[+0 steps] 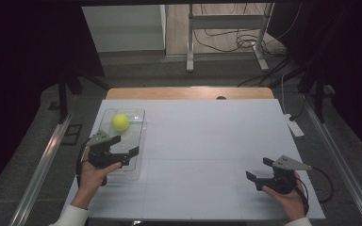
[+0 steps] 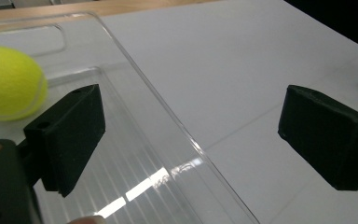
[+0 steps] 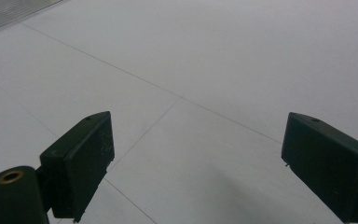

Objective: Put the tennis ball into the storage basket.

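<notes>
One ball: a yellow-green tennis ball lies inside a clear plastic tray, toward its far end.
Tray: long and transparent, on the left part of the white counter, its long side running away from the person.
Left gripper: hovers over the tray's near half, close to the ball but not touching it; in the left gripper view one of its fingers is above the tray floor, the other beyond the tray's rim, spread wide with nothing between them.
Right gripper: well apart, at the counter's near right; fingers spread over bare counter, holding nothing.
</notes>
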`<state>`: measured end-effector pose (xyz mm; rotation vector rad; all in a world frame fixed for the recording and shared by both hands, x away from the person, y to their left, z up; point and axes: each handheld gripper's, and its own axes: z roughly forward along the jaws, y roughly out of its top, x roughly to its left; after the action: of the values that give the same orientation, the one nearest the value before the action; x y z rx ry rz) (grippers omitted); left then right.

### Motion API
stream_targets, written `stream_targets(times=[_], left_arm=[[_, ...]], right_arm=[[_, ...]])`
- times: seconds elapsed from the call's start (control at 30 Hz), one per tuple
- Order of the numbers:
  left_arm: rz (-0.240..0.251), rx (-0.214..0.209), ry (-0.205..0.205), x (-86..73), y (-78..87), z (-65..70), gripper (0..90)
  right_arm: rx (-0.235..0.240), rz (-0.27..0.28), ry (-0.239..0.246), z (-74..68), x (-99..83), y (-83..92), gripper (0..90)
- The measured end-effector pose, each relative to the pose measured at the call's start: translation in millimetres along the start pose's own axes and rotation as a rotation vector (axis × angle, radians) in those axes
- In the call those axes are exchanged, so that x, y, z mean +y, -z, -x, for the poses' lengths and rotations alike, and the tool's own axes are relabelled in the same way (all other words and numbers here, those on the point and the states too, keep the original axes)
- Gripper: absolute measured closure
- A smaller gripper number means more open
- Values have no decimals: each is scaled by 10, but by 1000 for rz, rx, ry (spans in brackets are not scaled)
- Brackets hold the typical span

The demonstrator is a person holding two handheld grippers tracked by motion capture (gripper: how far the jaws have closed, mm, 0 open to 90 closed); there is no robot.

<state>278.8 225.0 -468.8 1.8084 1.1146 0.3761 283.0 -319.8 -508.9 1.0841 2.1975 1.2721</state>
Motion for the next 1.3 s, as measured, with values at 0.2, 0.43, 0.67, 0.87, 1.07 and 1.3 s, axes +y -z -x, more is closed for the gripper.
stream_targets(times=[0.2,0.43,0.67,0.87,1.07,1.3], left_arm=[[-1,-20,-28,-140,2,141,81],[-1,-46,-57,-291,31,256,82],[-10,-40,-65,-407,46,256,84],[-16,-38,-65,-426,27,235,84],[-9,-38,-66,-415,38,220,85],[-4,-39,-68,-407,37,217,86]], right_arm=[[5,1,3,-10,3,1,94],[9,1,7,-13,0,4,93],[13,4,6,-14,-5,16,93],[16,10,12,-24,4,30,93],[17,19,5,-19,4,40,93],[15,20,4,-18,2,46,93]])
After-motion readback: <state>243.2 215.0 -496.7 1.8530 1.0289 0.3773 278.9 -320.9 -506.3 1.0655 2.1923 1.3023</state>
